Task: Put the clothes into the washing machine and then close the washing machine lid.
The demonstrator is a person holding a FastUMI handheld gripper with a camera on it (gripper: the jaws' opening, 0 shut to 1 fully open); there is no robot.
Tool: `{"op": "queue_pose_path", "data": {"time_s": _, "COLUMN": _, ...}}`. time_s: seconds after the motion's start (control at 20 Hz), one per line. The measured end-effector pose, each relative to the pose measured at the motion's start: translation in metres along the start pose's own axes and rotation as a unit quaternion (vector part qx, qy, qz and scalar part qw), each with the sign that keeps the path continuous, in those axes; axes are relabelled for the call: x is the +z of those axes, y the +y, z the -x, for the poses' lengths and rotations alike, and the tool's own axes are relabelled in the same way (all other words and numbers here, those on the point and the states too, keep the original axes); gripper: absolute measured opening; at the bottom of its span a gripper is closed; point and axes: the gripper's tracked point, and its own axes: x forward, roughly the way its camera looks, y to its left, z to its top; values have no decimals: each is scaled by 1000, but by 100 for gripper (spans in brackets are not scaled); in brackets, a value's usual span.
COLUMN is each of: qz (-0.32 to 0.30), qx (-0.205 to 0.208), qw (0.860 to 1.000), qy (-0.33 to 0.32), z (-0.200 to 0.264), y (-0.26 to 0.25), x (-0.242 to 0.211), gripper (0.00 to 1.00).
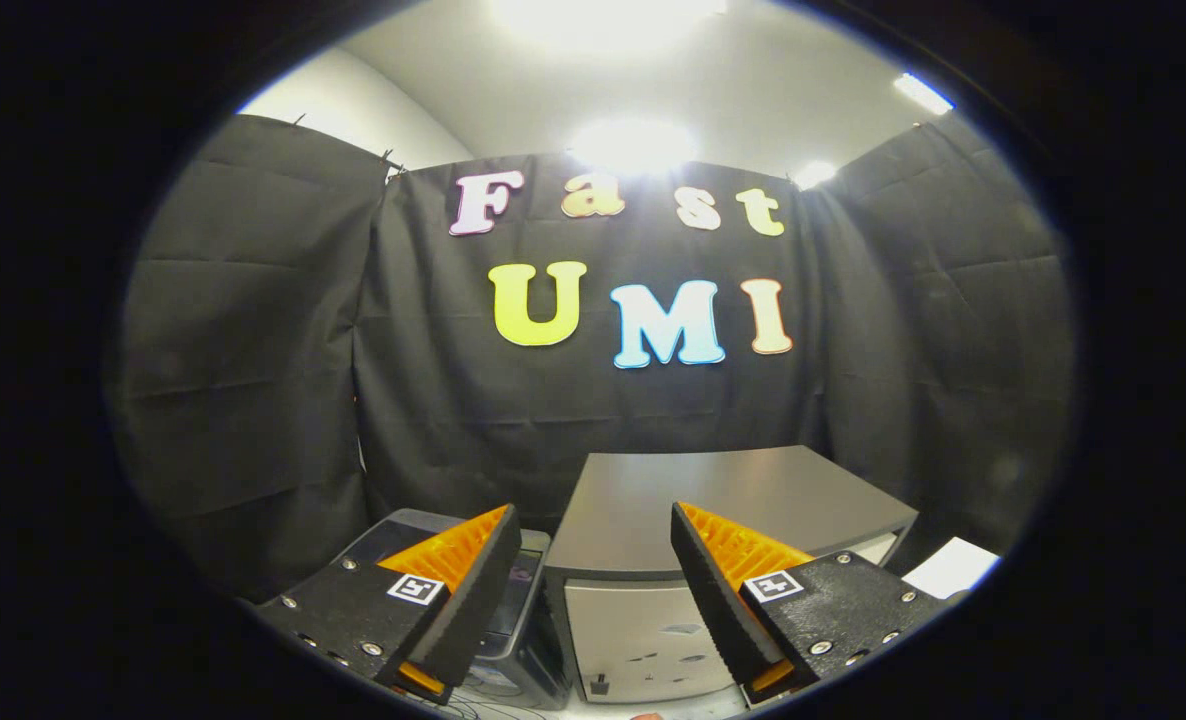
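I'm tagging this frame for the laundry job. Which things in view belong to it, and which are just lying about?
Job:
- tool, open, holding nothing
- grey box-shaped appliance just beyond the fingers, probably the washing machine, top flat

Lying about:
- dark device beside the appliance
- white sheet on its other side

No words, brand names or numbers readable on anything ahead of you. Your gripper [593,515]: fingers spread apart, nothing between them. Left marker [415,588]: square black-and-white coded patch on top of left finger body. Right marker [773,585]: matching patch on right finger body. Both patterns, not letters. Grey machine [633,630] beyond fingers: small dark marks on front panel, too blurred to read.
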Motion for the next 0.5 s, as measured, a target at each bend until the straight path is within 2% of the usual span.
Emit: {"op": "queue_pose_path", "data": {"time_s": 0.5, "qz": -20, "qx": -26, "qw": 999, "qy": -7, "z": 47, "y": -69, "x": -2, "gripper": 94}}
